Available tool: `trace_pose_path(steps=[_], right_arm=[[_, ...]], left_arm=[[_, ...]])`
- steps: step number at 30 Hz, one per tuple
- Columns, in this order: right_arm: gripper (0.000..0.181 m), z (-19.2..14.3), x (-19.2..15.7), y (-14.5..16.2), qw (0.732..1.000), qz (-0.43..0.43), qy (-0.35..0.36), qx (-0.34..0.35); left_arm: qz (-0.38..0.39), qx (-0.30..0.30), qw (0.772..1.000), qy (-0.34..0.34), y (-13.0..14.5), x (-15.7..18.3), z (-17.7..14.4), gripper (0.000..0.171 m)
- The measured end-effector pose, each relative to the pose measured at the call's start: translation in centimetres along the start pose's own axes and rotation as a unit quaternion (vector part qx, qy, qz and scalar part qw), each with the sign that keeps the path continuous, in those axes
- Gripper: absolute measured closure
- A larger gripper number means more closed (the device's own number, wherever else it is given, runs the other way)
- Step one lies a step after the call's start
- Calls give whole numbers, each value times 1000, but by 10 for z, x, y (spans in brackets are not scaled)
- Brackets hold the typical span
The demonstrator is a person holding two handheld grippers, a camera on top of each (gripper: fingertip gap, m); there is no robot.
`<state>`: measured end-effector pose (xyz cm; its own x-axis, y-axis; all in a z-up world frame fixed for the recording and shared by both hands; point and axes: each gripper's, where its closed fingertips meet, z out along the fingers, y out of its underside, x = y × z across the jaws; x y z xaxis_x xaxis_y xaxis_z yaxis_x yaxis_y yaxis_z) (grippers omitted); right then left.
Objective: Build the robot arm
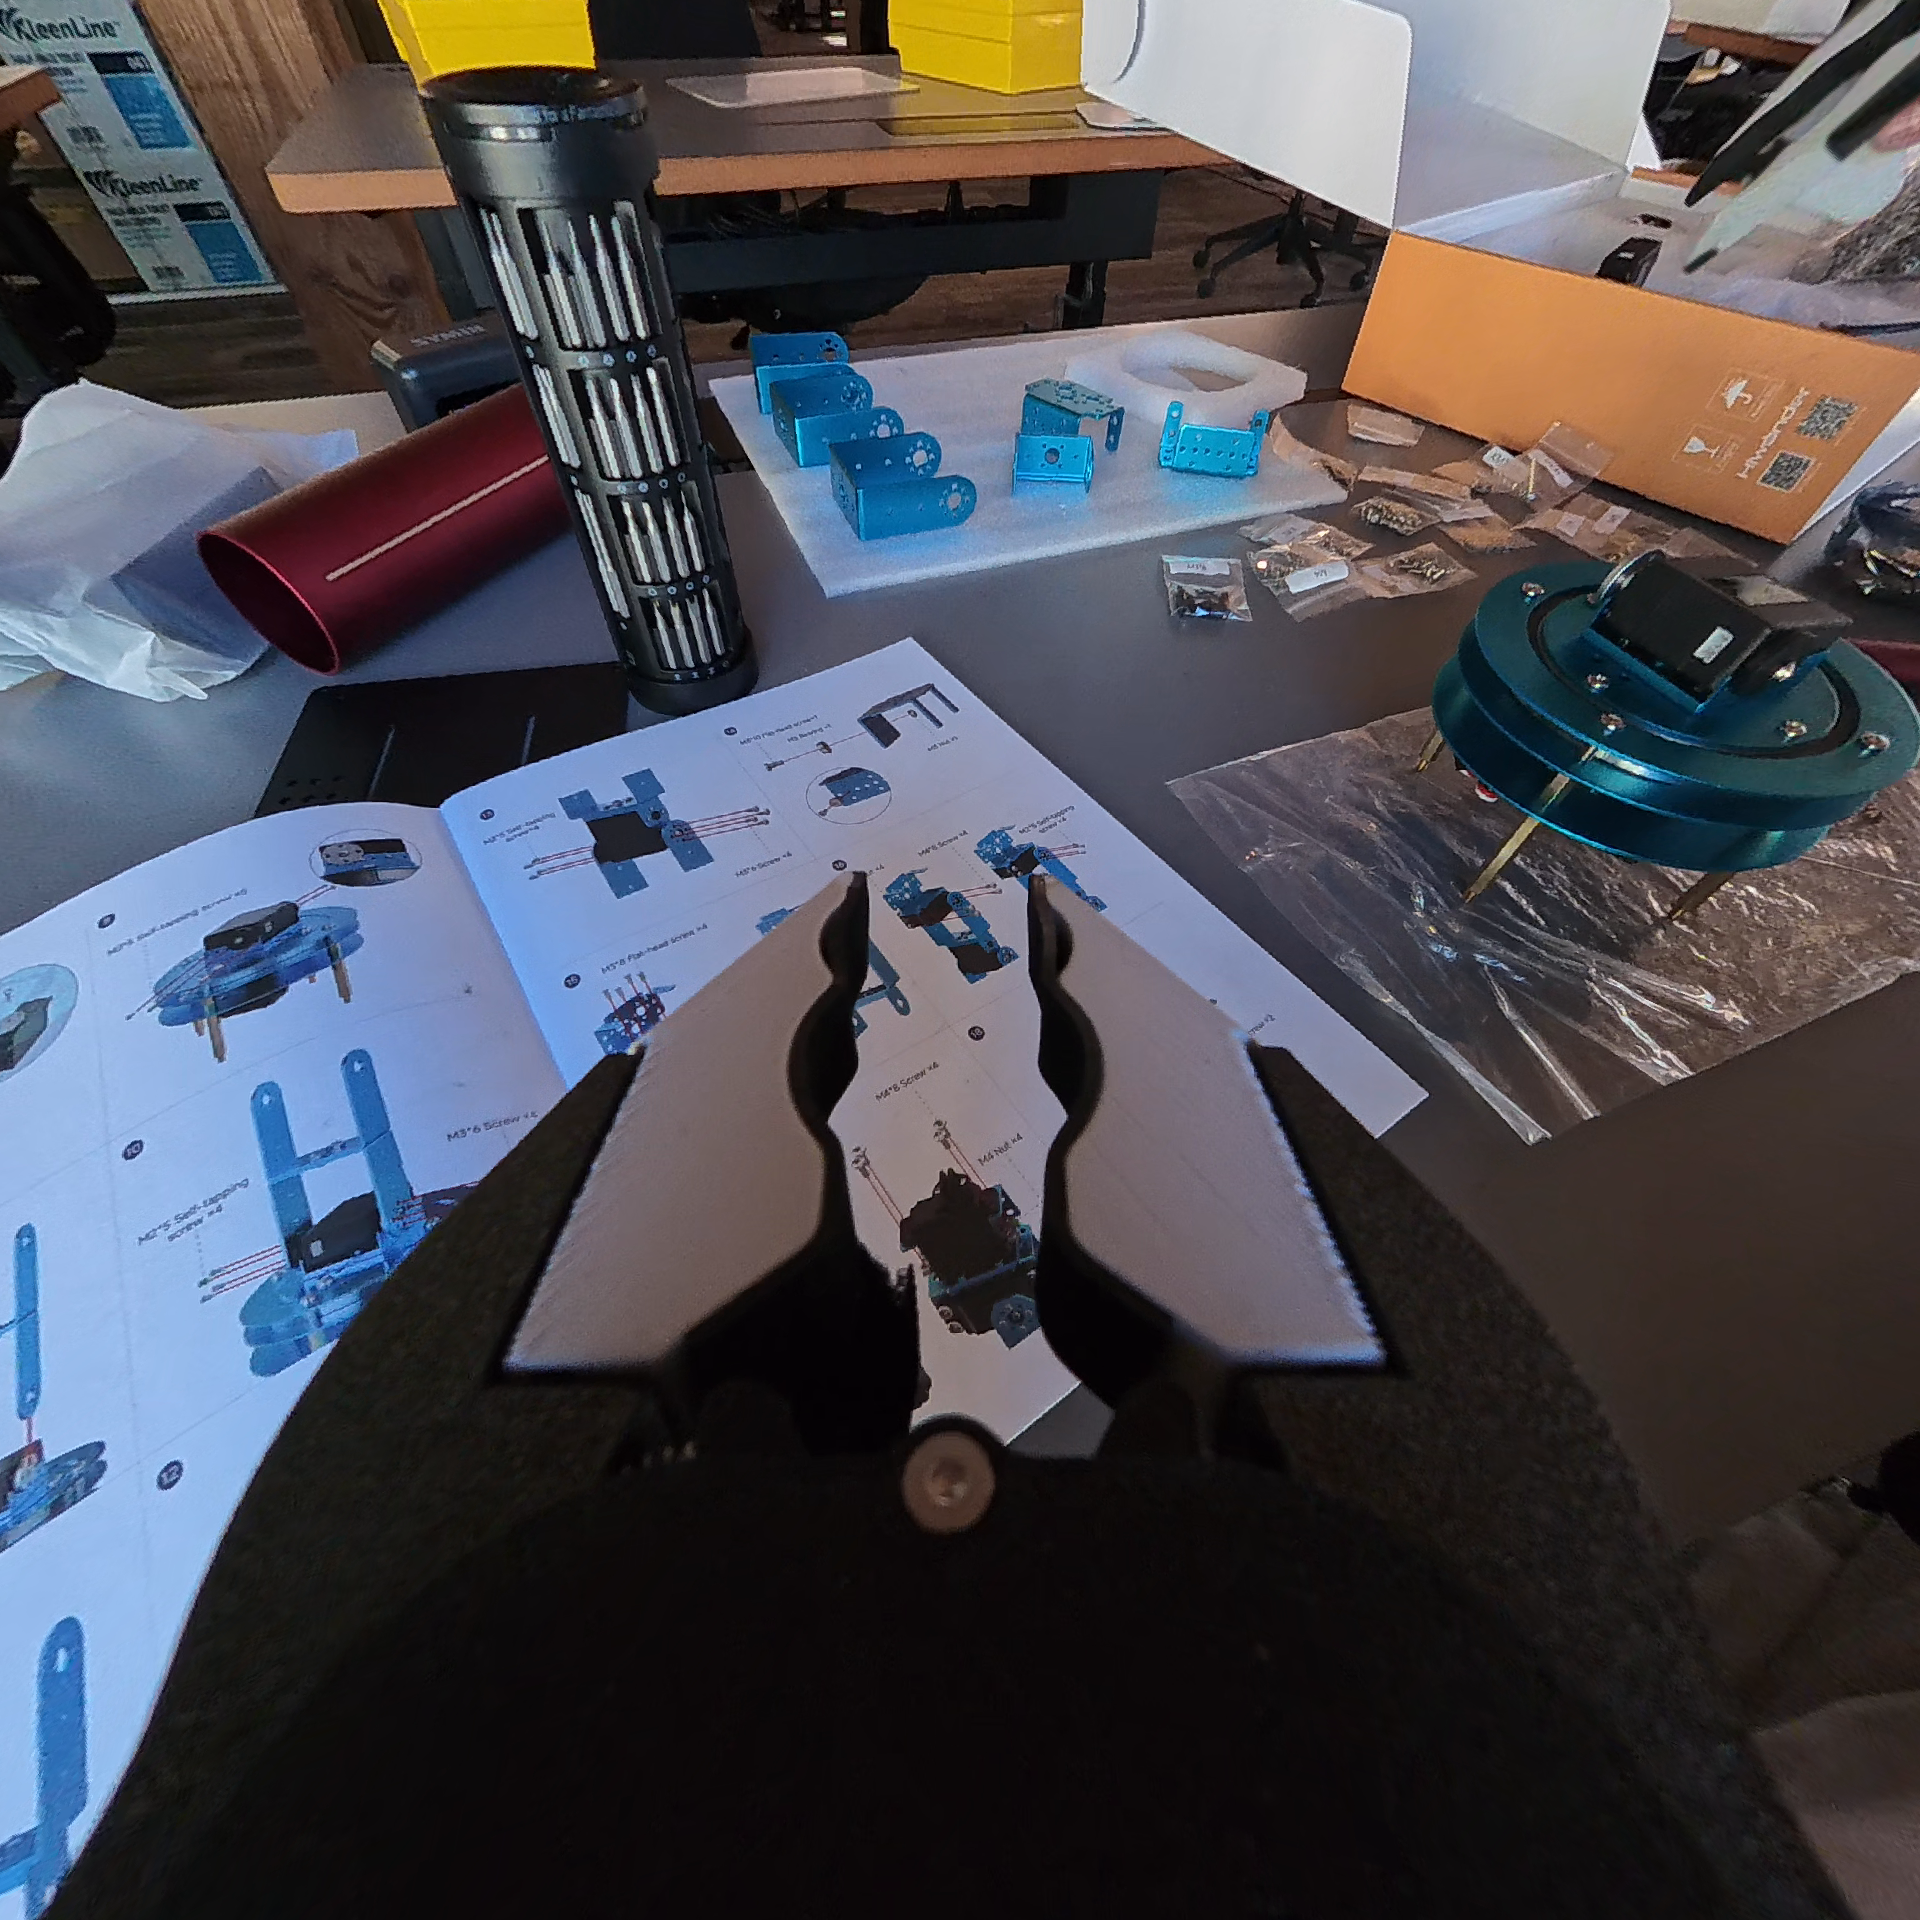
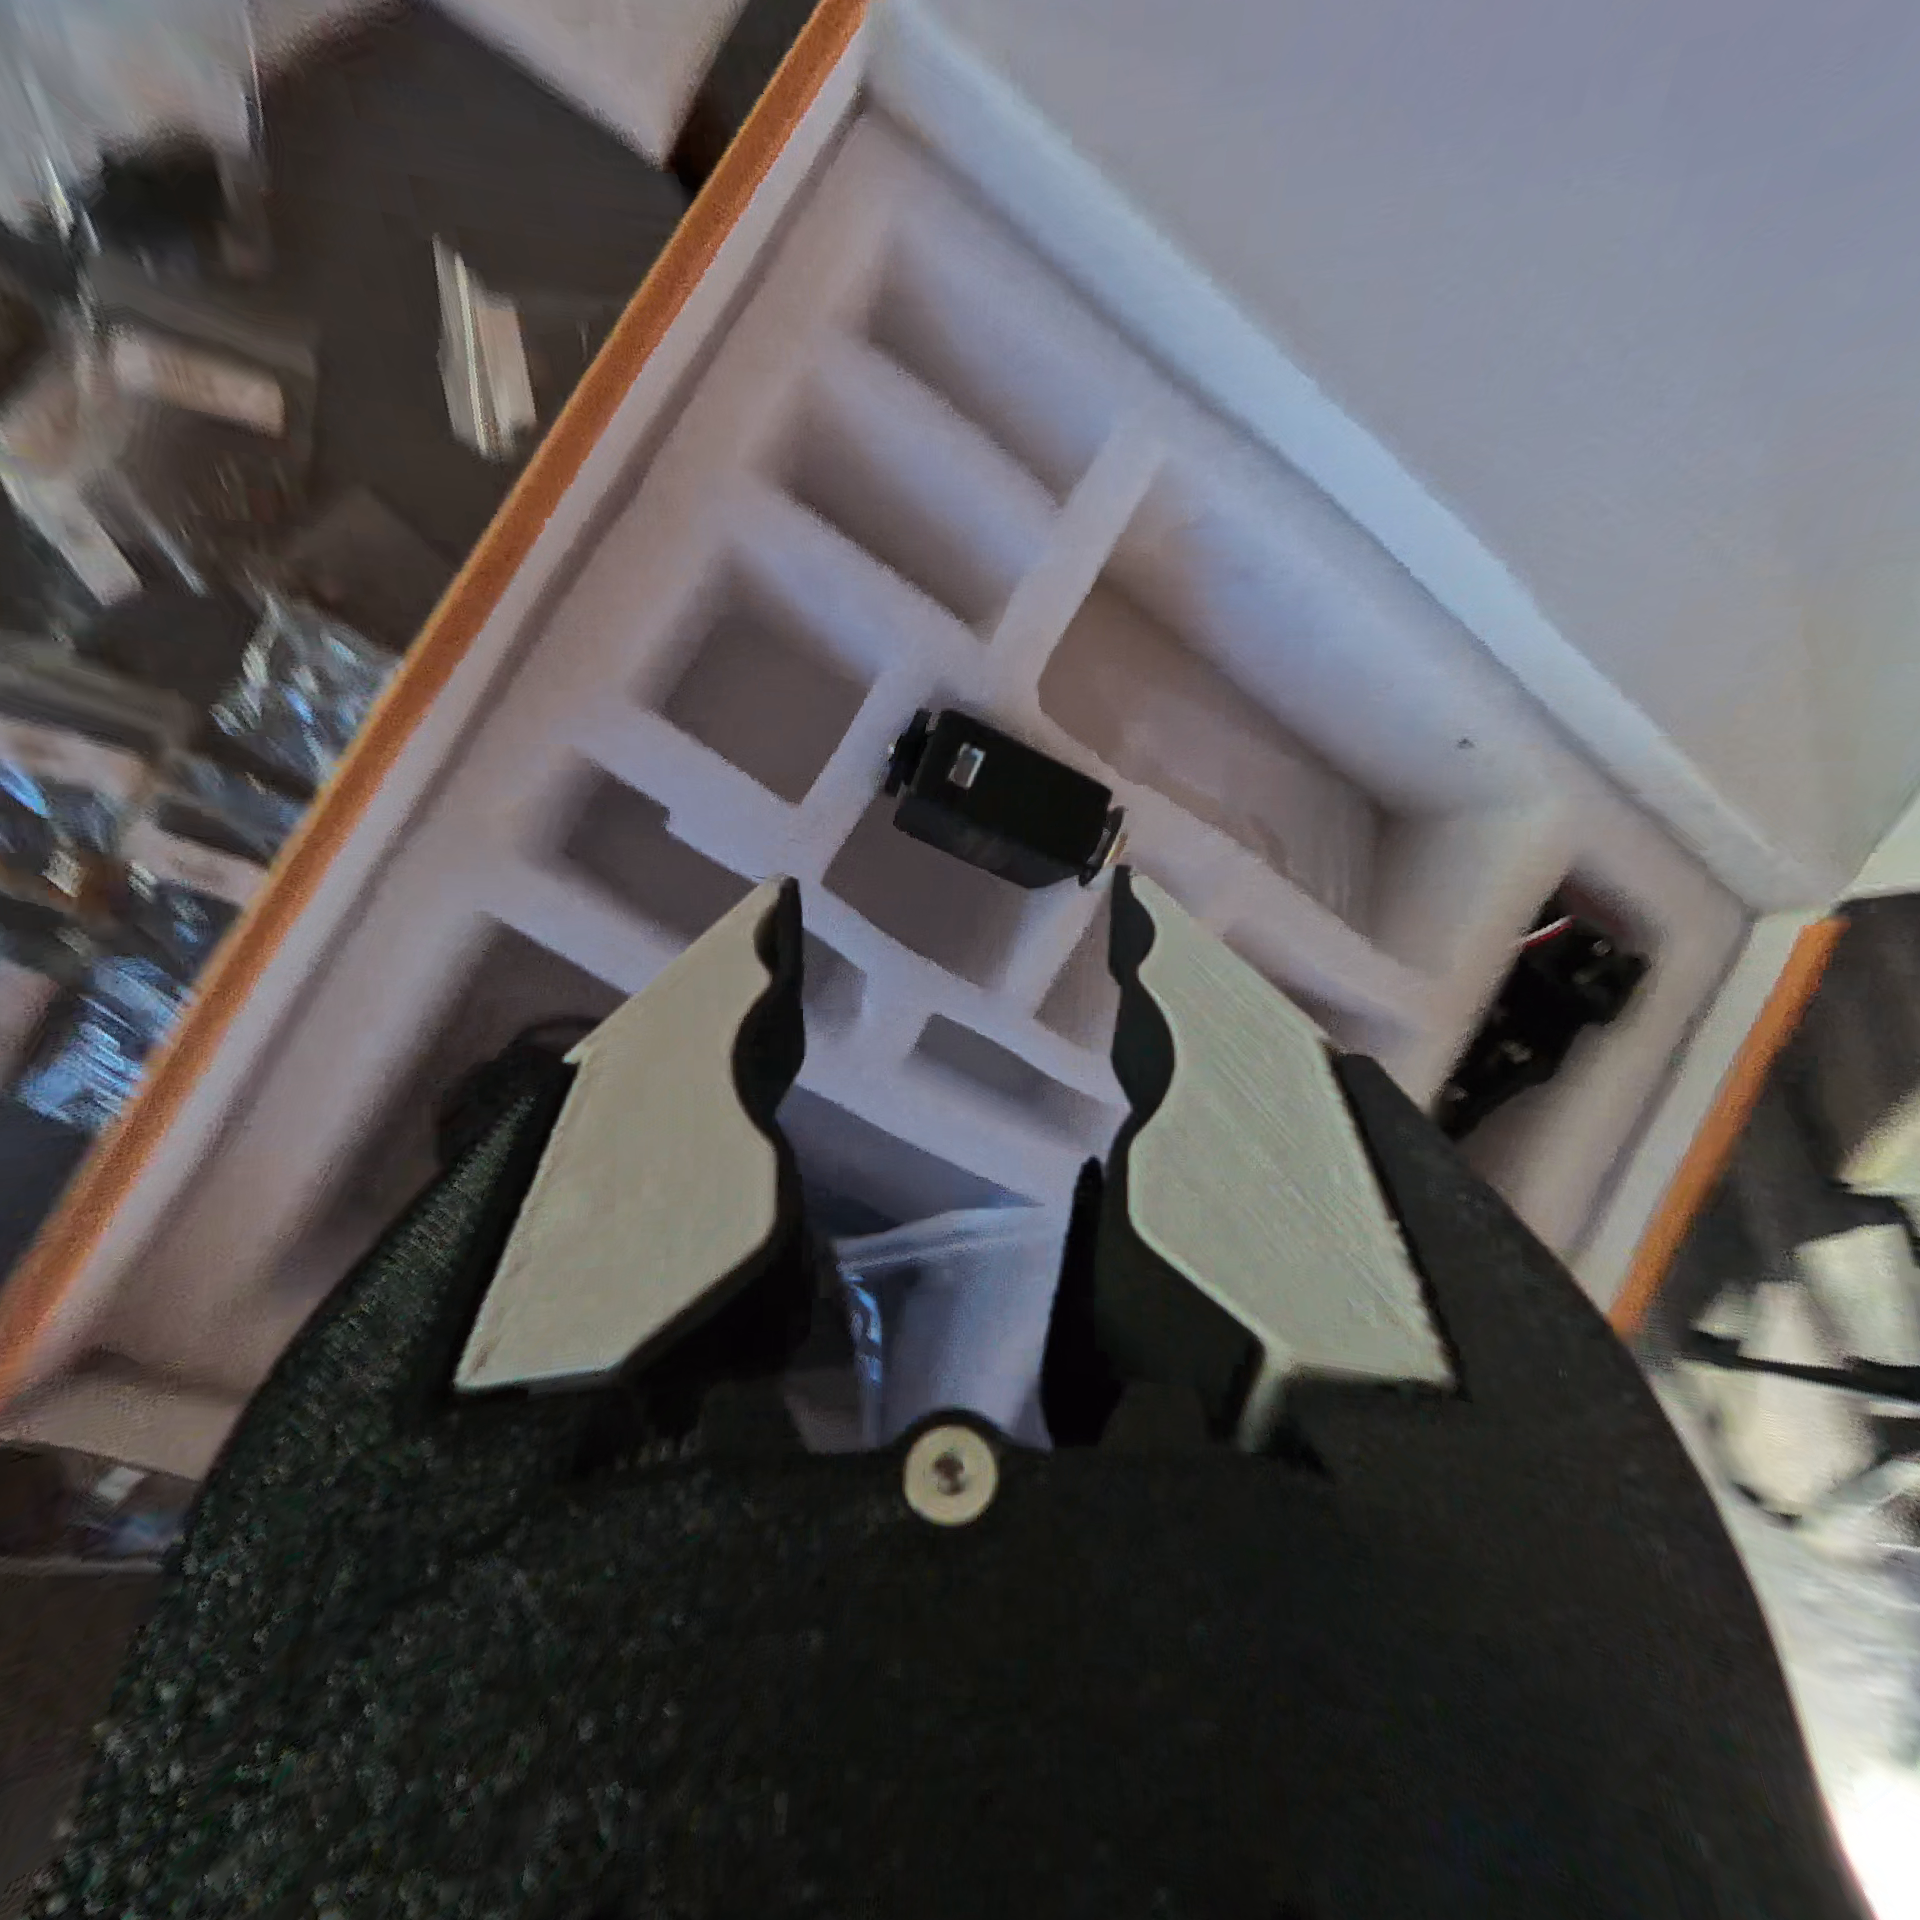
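Observation:
My left gripper is open and empty, hovering over an open assembly booklet on the grey table. My right gripper is open and empty above an orange box lined with white foam cut into several compartments. A black servo motor lies on the foam just beyond its fingertips. Another black part with wires sits in a slot at the right. In the left wrist view the same orange box stands at the far right, with the right gripper above it.
A teal round base with a black servo stands on clear plastic film. Blue metal brackets lie on a white foam sheet. A black bit holder stands upright beside a red tube. Small screw bags are scattered.

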<state>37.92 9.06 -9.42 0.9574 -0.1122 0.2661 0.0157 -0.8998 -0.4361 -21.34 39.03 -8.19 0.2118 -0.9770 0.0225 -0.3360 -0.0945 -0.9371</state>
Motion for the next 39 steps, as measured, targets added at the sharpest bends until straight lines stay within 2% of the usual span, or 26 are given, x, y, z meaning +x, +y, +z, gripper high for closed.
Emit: trace_pose_path(steps=[4, 8, 10, 12, 14, 17, 20, 24, 27, 31, 33, 35, 39], right_arm=[[123, 4, 8, -2, 982, -178, 39, -56], [122, 15, 23, 2, 944, -286, 38, -161], [130, 20, 26, -1, 930, -323, 32, -171], [134, 28, 23, -2, 928, -328, 9, -177], [151, 34, 18, 1, 923, -339, -7, -181], [157, 37, 15, 3, 919, -359, 3, -165], [159, 21, 15, 6, 926, -338, 1, -167], [160, -21, 13, -13, 950, -277, 0, -143], [160, -57, -23, -58, 969, -227, -23, -89], [160, -77, -113, -141, 974, -189, -126, 22], [160, -65, -146, -179, 969, -178, -163, 52], [160, -41, -164, -219, 969, -150, -180, 77], [161, 43, -155, -292, 981, -27, -173, 81]], left_arm=[[9, -13, 1000, -6, 1, 1, 2, 142], [21, -18, 1000, -11, -4, 8, 1, 142], [25, -19, 999, -12, -7, 14, 1, 142], [27, -20, 999, -12, -7, 19, 3, 142], [27, -22, 999, -12, -7, 23, 5, 142], [27, -21, 999, -9, -7, 28, 9, 142], [25, -19, 1000, -3, -9, 29, 11, 142], [23, -8, 1000, 16, -16, 31, 11, 142], [20, 3, 999, 28, -18, 32, 10, 142], [10, 13, 999, 42, -16, 34, 11, 142], [11, 20, 999, 46, -15, 36, 8, 142], [13, 21, 999, 46, -12, 36, 3, 142], [10, 23, 999, 36, -9, 28, -12, 142]])
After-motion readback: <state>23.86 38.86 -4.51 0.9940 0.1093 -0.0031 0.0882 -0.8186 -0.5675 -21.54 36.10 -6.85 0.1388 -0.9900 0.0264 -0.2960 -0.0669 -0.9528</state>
